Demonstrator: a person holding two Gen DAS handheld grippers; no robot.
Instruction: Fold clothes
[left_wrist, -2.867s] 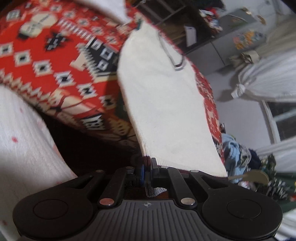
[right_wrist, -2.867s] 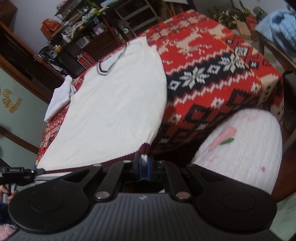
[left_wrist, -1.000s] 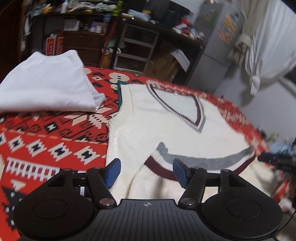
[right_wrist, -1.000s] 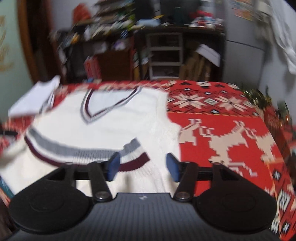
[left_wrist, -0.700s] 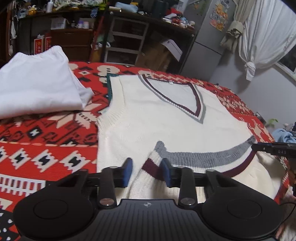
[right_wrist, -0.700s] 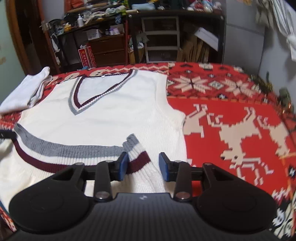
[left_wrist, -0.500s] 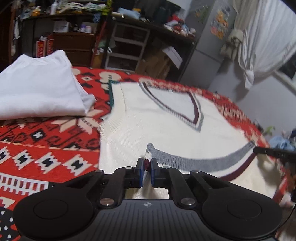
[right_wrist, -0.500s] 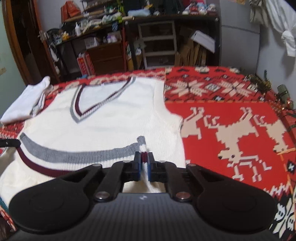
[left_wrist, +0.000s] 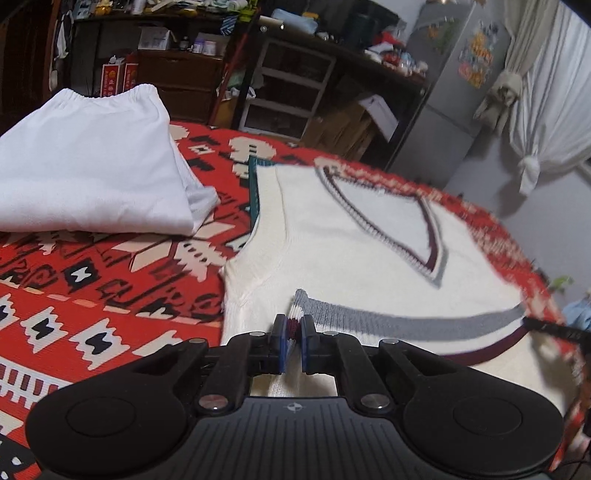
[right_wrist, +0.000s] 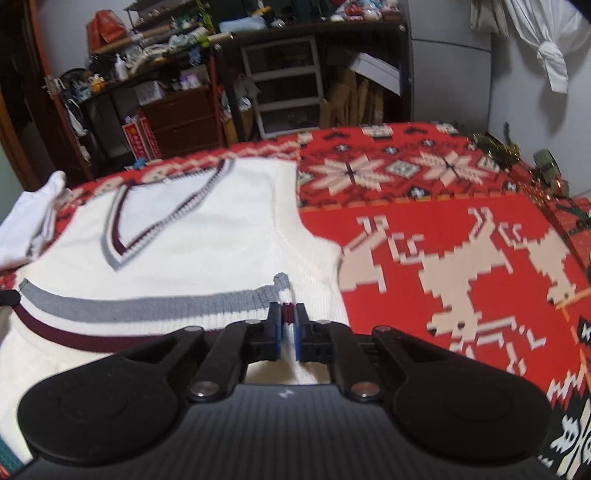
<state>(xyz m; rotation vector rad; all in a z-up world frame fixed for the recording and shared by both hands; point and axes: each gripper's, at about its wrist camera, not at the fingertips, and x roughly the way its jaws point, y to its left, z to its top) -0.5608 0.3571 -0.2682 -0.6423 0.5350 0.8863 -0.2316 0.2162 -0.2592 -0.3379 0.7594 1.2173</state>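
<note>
Pinching ribbed knit vest (left_wrist: 332, 254) hem

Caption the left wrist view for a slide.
Left claw shut on the striped hem of a cream V-neck vest spread on a red patterned cloth, folded white garment beside it.

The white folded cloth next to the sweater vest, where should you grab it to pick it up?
Probably at the folded corner of the white folded cloth that points toward the sweater vest, coming in low from the vest side. There the layers stack into a thick edge lifted slightly off the red patterned blanket, so hand-held gripper fingers could slide under and pinch every layer together.
</note>
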